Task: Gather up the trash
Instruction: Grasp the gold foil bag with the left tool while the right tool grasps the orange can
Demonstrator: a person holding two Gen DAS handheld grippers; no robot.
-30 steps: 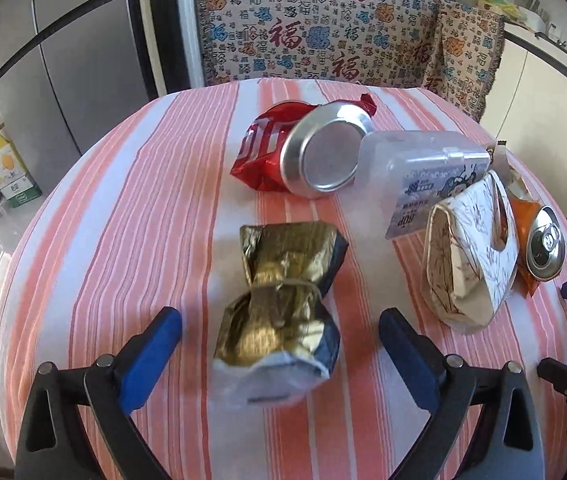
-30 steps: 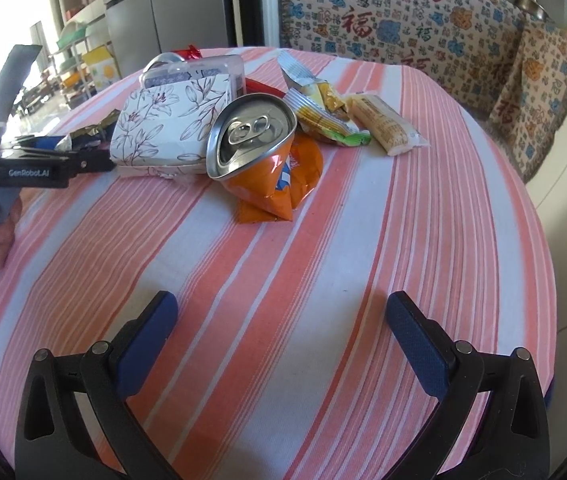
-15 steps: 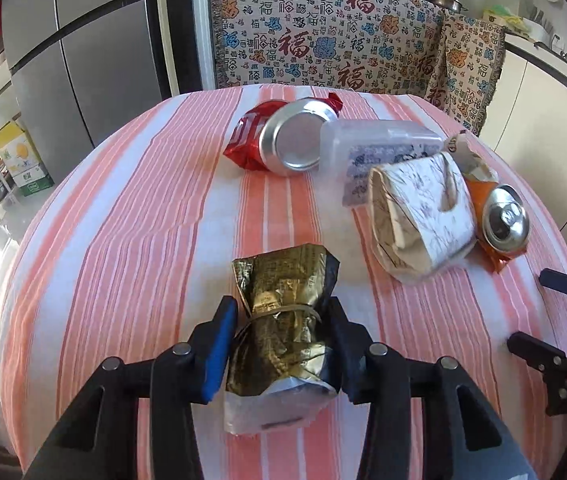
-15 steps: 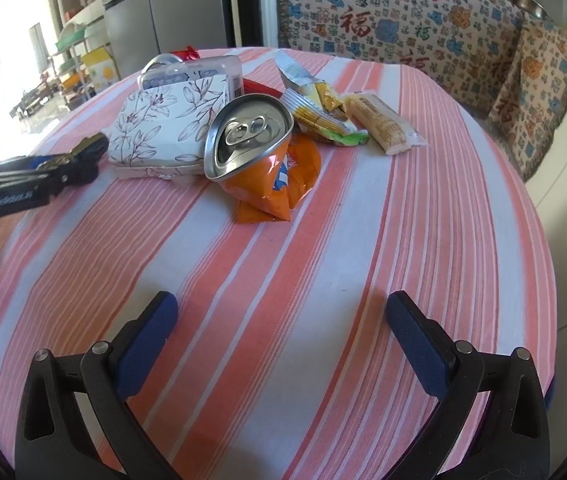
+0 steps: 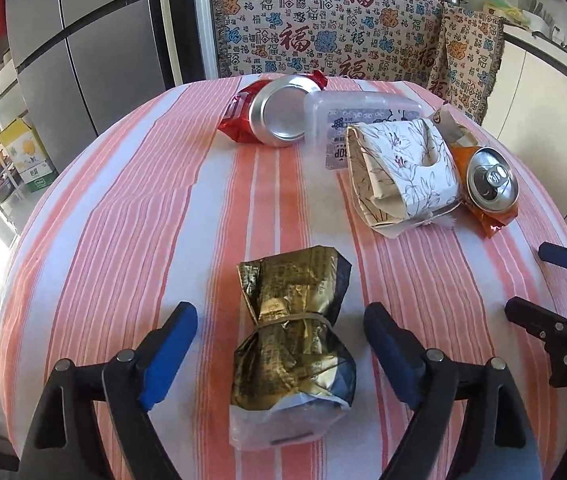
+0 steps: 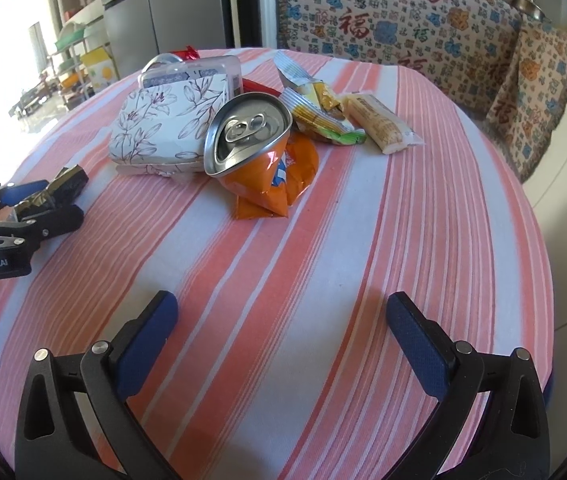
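Well, the left tool (image 5: 279, 344) has just spread apart again, letting go of the gold packet (image 5: 293, 340), which lies between its pads on the desk (image 5: 123, 208), nearer us than the floral box (image 5: 403, 168). Uncollected, then. The right tool (image 6: 281, 334) gapes empty.

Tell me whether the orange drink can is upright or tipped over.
Tipped over and crushed: the orange aluminium drink can lies on the striped tablecloth with its silver pull-tab top facing sideways toward the right wrist camera.
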